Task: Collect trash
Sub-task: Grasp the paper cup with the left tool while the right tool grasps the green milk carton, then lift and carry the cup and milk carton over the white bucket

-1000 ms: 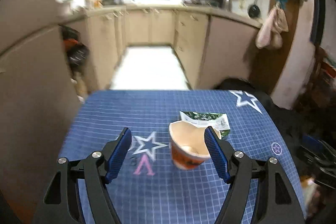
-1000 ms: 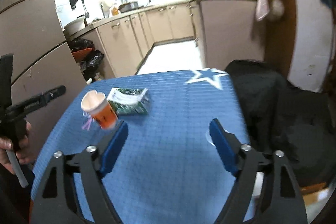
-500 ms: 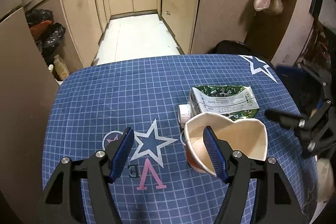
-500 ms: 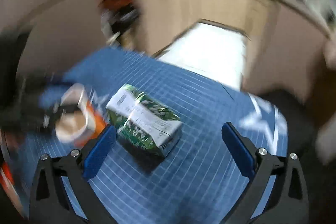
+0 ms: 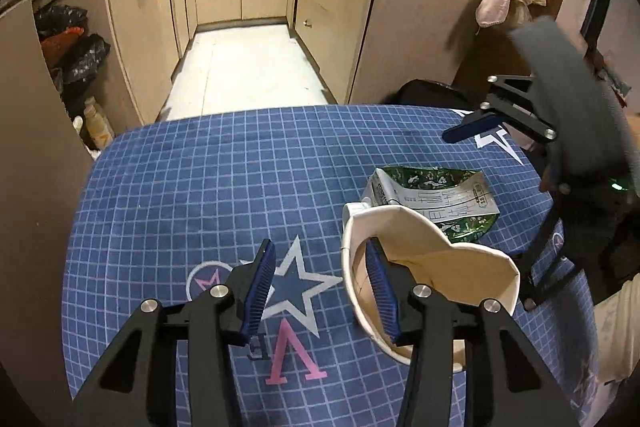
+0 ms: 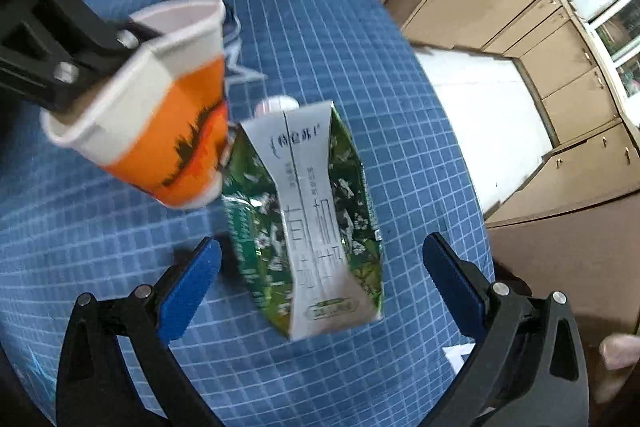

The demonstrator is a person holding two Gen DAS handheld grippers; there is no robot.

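My left fingers (image 5: 320, 283) were closing across the wall of the paper cup (image 5: 428, 267): the right pad (image 5: 382, 297) sat inside the dented rim, the left pad (image 5: 258, 291) was outside it with a clear gap to the cup wall, so nothing was pinched. From my right camera the cup's orange side (image 6: 172, 131) leaned toward the carton, and I could not tell whether its base touched the cloth. My right fingers (image 6: 320, 287) stood spread as wide as they go, pointing steeply down, one blue pad on each side of the flattened green and white milk carton (image 6: 312, 223), neither pad touching it. The carton lay flat on the desk (image 5: 200, 187), which was covered with a blue checked cloth with stars, its white cap (image 6: 276, 103) toward the cup and just beside it. Beyond the desk edge ran the pale kitchen floor (image 5: 240, 67) between beige cabinets (image 5: 332, 19), with dark bags (image 5: 76, 47) heaped at the left.
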